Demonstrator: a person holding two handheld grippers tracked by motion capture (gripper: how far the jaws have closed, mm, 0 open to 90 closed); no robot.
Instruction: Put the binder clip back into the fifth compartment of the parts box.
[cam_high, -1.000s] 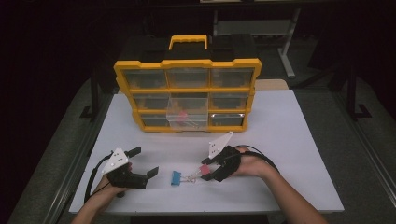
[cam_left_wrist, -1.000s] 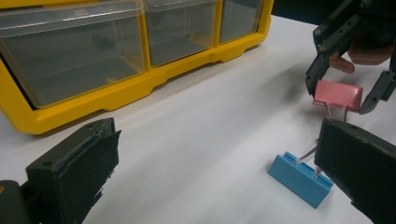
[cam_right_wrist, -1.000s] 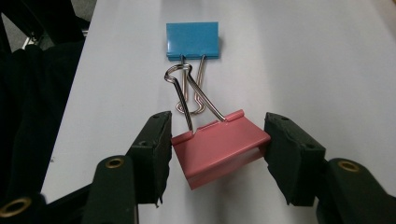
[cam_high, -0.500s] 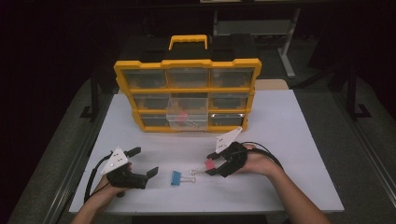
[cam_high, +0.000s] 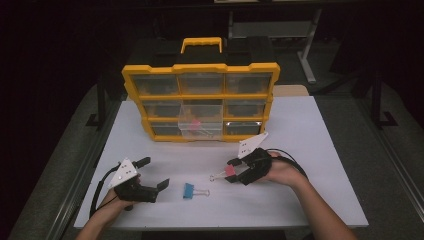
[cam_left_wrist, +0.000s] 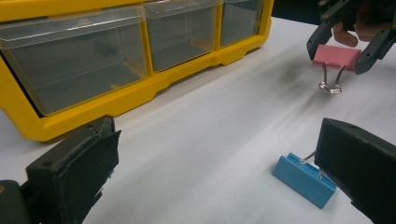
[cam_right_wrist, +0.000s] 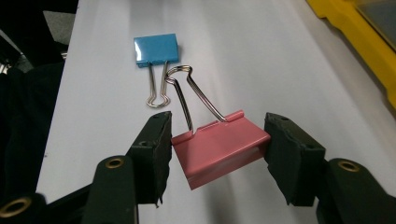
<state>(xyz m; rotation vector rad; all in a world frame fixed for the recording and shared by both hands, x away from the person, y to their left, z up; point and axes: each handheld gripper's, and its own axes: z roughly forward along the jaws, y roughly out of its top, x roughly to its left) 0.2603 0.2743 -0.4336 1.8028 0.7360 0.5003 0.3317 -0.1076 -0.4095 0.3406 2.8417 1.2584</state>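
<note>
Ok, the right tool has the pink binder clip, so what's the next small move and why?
Probably carry the pink binder clip up toward the pulled-out clear drawer of the yellow organizer. The right tool grips the clip off the white table, and that open drawer already holds something pink. The blue binder clip lies by the open left tool.
</note>
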